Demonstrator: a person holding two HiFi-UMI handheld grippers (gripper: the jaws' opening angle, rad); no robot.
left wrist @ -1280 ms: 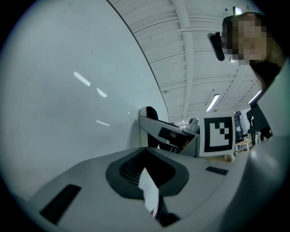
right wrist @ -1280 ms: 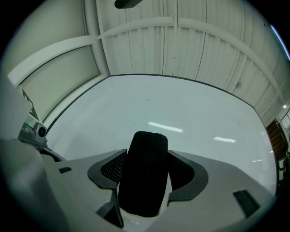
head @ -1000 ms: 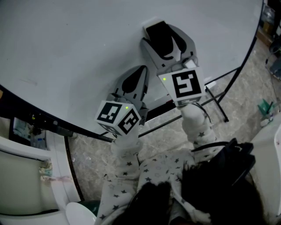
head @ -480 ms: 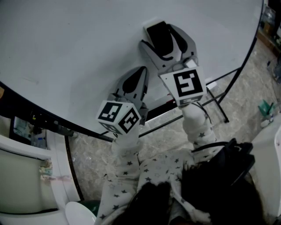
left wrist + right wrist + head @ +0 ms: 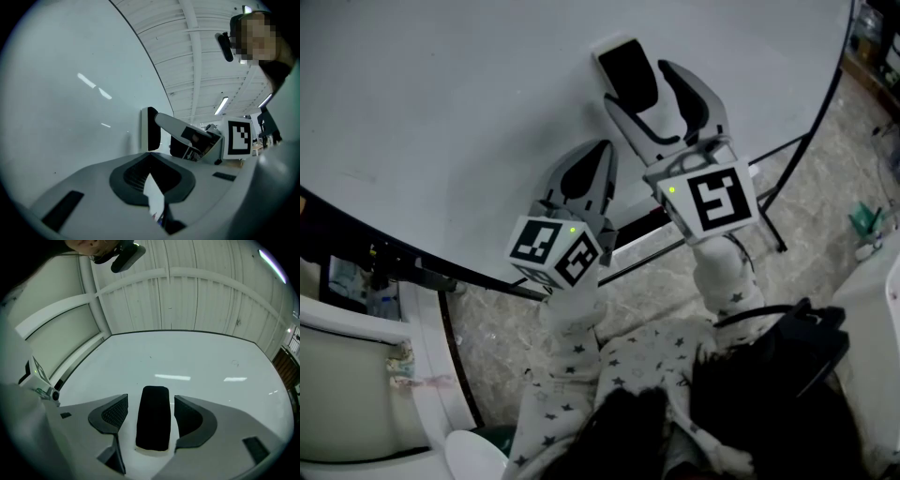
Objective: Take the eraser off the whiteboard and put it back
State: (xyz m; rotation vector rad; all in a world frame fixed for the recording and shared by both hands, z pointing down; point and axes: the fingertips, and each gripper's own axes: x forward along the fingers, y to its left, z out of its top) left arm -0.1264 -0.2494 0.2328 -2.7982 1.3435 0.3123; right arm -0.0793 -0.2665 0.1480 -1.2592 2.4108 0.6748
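Black felt on a white base, that's the eraser [image 5: 626, 64], and it sits flat on the whiteboard [image 5: 441, 112], up around 12 o'clock in our head view. Our right gripper [image 5: 639, 84] has its jaws spread wide, one on each side of the eraser. In the right gripper view there's a clear strip of board between each pad and the eraser's long sides, so nothing is pinching it. The eraser points lengthwise along the jaws there, with its near end down between them.

Our left gripper [image 5: 598, 157] is at about 7 o'clock from the right one, jaws closed together into a point with nothing in them. Its tip sits close to the board, though we can't tell if it actually touches. From the left gripper view the eraser shows edge-on at roughly 12 o'clock, with one jaw of the right gripper just beside it.

Both marker cubes face up at us, the left cube [image 5: 555, 251] and the right cube [image 5: 712, 199]. Star-print sleeves [image 5: 572, 347] run back toward 6 o'clock over a marbled floor [image 5: 656, 291].
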